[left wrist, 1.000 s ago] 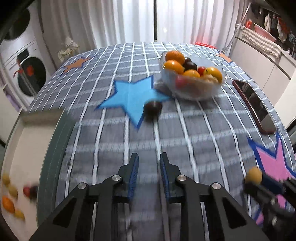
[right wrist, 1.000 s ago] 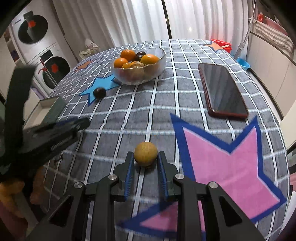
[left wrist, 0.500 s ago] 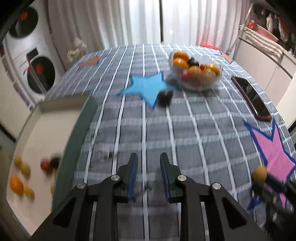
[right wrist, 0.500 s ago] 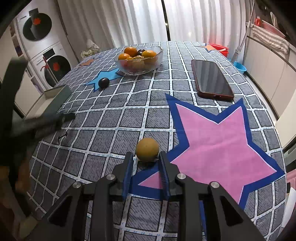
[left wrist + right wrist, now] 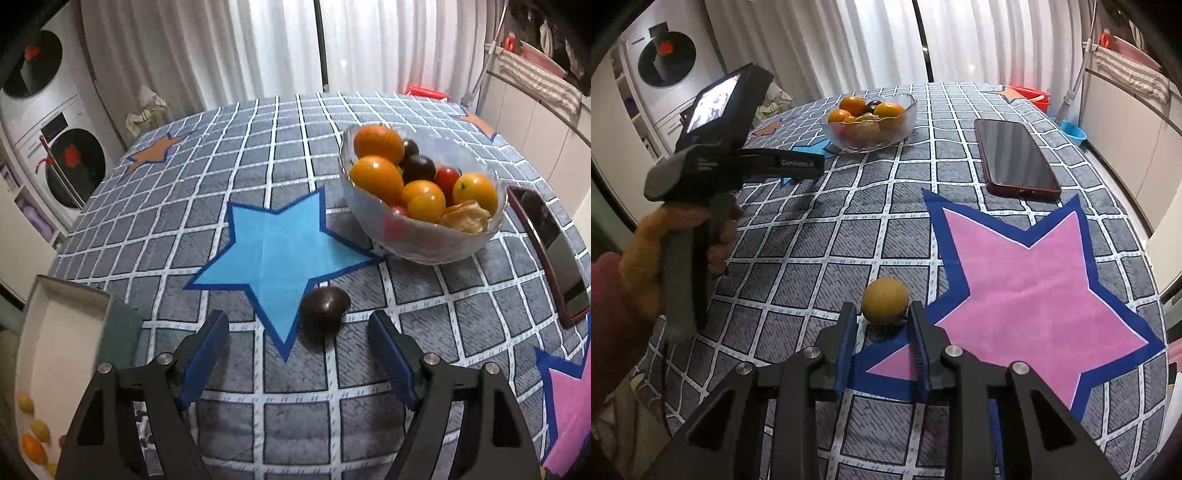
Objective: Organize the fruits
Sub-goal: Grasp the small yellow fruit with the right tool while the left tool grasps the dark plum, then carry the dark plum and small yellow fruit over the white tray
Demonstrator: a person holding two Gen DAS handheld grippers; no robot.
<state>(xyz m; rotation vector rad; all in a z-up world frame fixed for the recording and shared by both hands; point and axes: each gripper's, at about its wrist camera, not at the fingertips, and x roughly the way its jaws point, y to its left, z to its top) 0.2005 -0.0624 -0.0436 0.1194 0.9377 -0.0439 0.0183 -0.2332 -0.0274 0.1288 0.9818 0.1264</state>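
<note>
Table (image 5: 280, 406) with glass bowl (image 5: 424, 247) of fruit. Pick-up step in hand: left claw (image 5: 299, 334) is opening, dark plum (image 5: 324, 316) untouched between its jaws. Right claw (image 5: 882, 321) is clenched on yellow fruit (image 5: 885, 301). Next: left claw to be closed on plum.

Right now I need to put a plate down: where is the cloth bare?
Bare: the grid between the bowl and the orange star, and the pink star below the phone. Crowded: around the blue star, with the dark fruit and left gripper beside the bowl.
</note>
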